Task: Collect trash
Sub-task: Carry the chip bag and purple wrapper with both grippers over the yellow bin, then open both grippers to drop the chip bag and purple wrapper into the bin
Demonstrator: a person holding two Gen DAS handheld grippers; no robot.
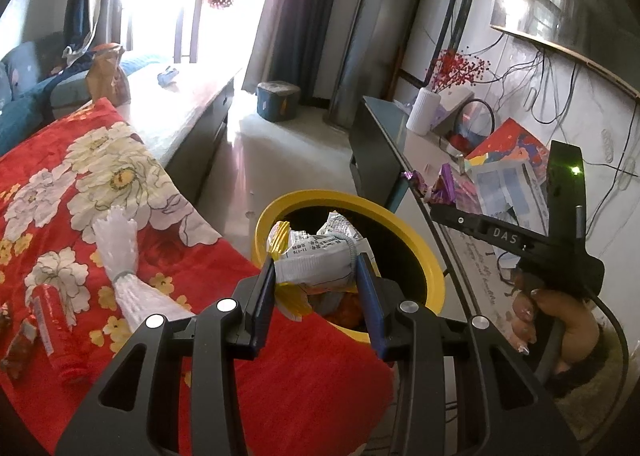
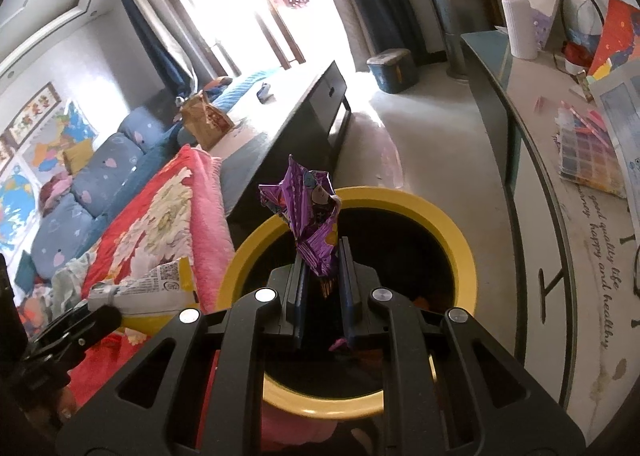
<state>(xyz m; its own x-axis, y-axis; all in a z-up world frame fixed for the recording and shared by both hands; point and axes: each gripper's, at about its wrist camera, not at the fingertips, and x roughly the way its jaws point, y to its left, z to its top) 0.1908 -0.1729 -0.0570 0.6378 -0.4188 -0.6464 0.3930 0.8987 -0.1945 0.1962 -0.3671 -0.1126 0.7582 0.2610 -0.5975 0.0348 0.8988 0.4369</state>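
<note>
A yellow-rimmed bin (image 1: pixel 430 256) stands on the floor beside the red flowered blanket (image 1: pixel 120 215). My left gripper (image 1: pixel 316 276) is shut on a crumpled white and yellow snack packet (image 1: pixel 316 256), held over the bin's near rim. In the right wrist view the same bin (image 2: pixel 460 232) lies straight ahead, and my right gripper (image 2: pixel 322 268) is shut on a crumpled purple wrapper (image 2: pixel 308 211) above its mouth. The left gripper's white packet (image 2: pixel 160 288) shows at the lower left there. The right gripper's body (image 1: pixel 520 240), held by a hand (image 1: pixel 560 316), shows at the right of the left wrist view.
On the blanket lie a white foam net sleeve (image 1: pixel 120 256), a red wrapper (image 1: pixel 52 320) and a brown wrapper (image 1: pixel 20 344). A cluttered glass-topped side table (image 2: pixel 580 240) runs along the right. A dark low table (image 2: pixel 288 123) and a blue box (image 2: pixel 394 69) stand beyond the bin.
</note>
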